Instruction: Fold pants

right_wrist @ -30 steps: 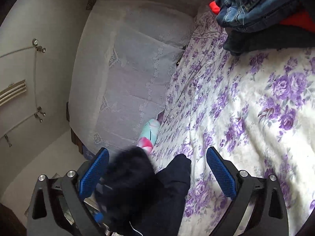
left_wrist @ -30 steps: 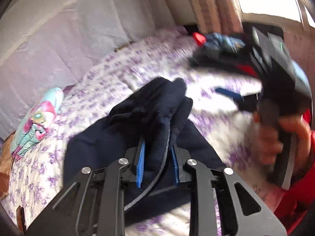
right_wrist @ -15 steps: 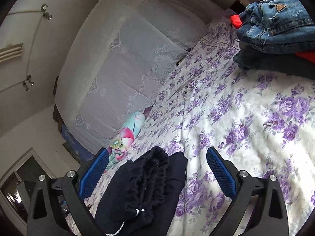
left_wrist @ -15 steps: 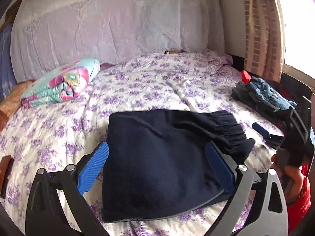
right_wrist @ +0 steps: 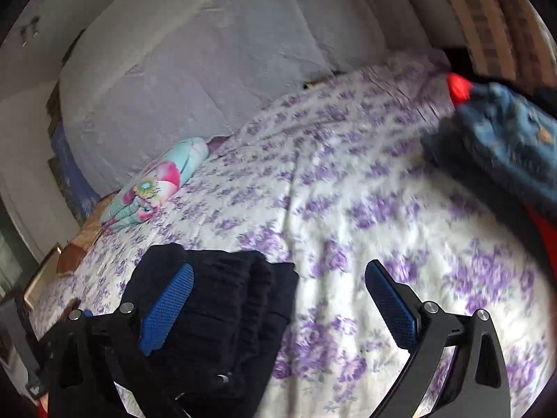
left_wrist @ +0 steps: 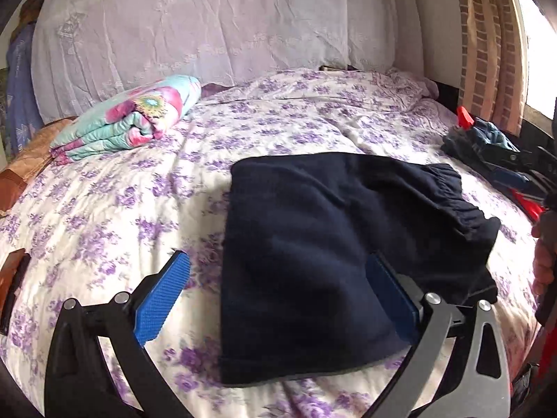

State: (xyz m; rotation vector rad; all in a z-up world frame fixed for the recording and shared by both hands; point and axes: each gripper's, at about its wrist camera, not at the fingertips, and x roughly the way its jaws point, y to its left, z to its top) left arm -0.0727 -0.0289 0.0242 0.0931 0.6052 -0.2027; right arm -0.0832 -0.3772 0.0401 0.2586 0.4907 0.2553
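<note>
Released since before, pants [left_wrist: 313, 244] lie folded on bedspread [left_wrist: 122, 209] (floral) — both tongs [left_wrist: 278, 299] [right_wrist: 278, 299] gape; jeans pile [left_wrist: 487, 139] beside.

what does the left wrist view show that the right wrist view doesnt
Only the left wrist view: the whole folded navy pants lying flat on the bedspread, the open left hand-held gripper above them with nothing between its pads, and a hand at the right edge.

Only the right wrist view: the open right hand-held gripper, the pants' gathered waistband end seen close up, and a picture frame beside the bed.

Both: the floral bedspread, the rolled floral blanket, the white headboard cover and the jeans pile.
</note>
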